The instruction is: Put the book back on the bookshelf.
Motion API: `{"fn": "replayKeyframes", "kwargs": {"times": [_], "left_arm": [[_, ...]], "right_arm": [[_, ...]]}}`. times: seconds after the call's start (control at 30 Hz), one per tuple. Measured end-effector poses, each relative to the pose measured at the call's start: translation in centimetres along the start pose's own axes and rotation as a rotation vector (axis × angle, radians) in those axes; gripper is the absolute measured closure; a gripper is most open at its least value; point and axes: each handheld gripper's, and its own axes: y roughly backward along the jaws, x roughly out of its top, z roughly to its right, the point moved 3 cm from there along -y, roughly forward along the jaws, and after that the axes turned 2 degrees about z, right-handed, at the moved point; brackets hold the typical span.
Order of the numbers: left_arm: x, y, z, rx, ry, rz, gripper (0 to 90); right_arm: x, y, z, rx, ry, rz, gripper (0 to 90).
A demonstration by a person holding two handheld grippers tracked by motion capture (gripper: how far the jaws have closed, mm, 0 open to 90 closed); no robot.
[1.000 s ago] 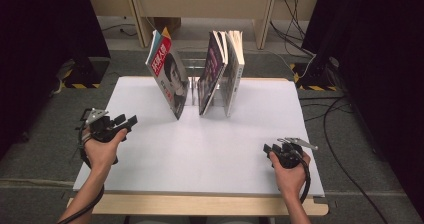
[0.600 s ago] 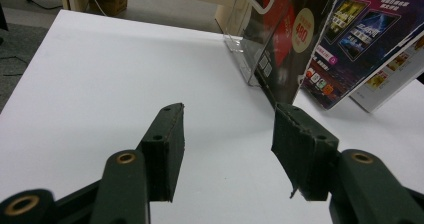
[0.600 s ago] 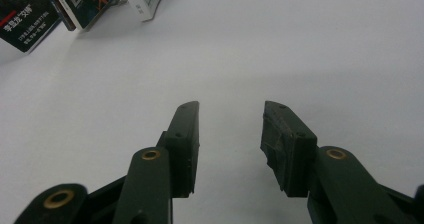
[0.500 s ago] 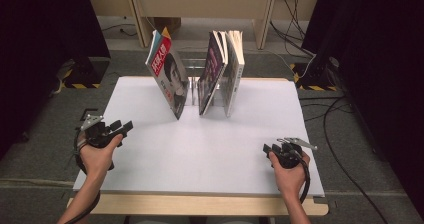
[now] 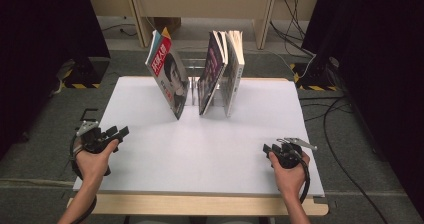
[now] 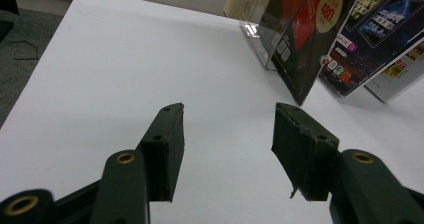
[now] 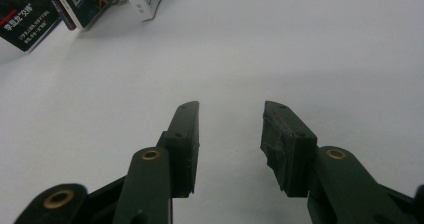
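We held the left gripper (image 5: 119, 132) and the right gripper (image 5: 266, 148) near the front of the white table (image 5: 210, 154), jaws wide and empty, well apart from the red magazine (image 5: 167, 74). It leaned in a clear stand (image 5: 192, 66) towards us, probably so its top edge was easy to reach; two other magazines (image 5: 222, 71) stood just beside it.

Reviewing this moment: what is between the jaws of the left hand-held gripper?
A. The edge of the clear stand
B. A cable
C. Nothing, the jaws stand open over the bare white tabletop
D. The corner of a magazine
C: in the left gripper view the left hand-held gripper has its jaws apart over the bare white tabletop, with the magazine standing farther ahead.
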Motion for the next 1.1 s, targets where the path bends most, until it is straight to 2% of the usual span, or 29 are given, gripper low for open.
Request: {"fn": "replayKeyframes", "kwargs": {"times": [0.23, 0.7, 1.1], "left_arm": [[-0.4, 0.1, -0.5, 0.009, 0.006, -0.007, 45.8], [-2.6, 0.4, -2.8, 0.057, 0.021, -0.049, 45.7], [-3.7, 0.5, -3.6, 0.057, 0.032, -0.038, 45.8]], "right_arm": [[0.0, 0.0, 0.0, -0.001, -0.005, 0.000, 59.2], [0.0, 0.1, 0.0, -0.002, -0.006, -0.001, 59.2], [0.0, 0.0, -0.1, 0.001, -0.004, 0.002, 58.9]]}}
